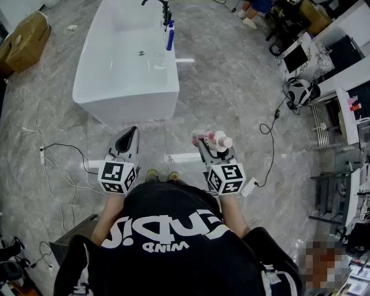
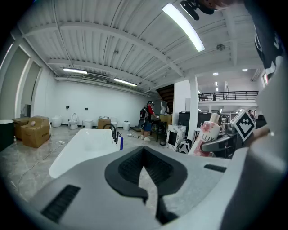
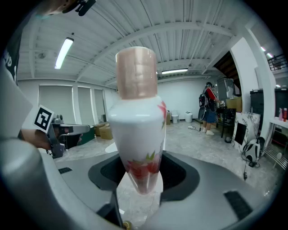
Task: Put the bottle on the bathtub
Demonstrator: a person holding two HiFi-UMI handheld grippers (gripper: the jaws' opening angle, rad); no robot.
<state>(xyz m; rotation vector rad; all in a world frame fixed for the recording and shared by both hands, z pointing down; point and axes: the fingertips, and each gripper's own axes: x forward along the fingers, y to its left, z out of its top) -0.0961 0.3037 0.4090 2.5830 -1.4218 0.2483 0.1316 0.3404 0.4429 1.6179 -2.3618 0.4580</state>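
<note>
A white bottle [image 1: 213,139] with red flower print and a pink cap is clamped in my right gripper [image 1: 209,144]; in the right gripper view the bottle [image 3: 137,121] stands upright between the jaws of that gripper [image 3: 138,179]. My left gripper [image 1: 128,139] is shut and holds nothing; its jaws meet in the left gripper view [image 2: 145,177], where the bottle [image 2: 204,137] shows at the right. The white bathtub [image 1: 92,87] lies ahead across the marble floor, some way off, and appears as the bathtub [image 2: 67,157] in the left gripper view.
A black faucet [image 1: 164,10] and a blue bottle [image 1: 170,36] stand on the tub's right rim. Cables [image 1: 55,153] trail on the floor at left. Cardboard boxes [image 1: 24,41] sit far left. Shelving [image 1: 341,133] and equipment crowd the right side. A person [image 2: 146,117] stands in the distance.
</note>
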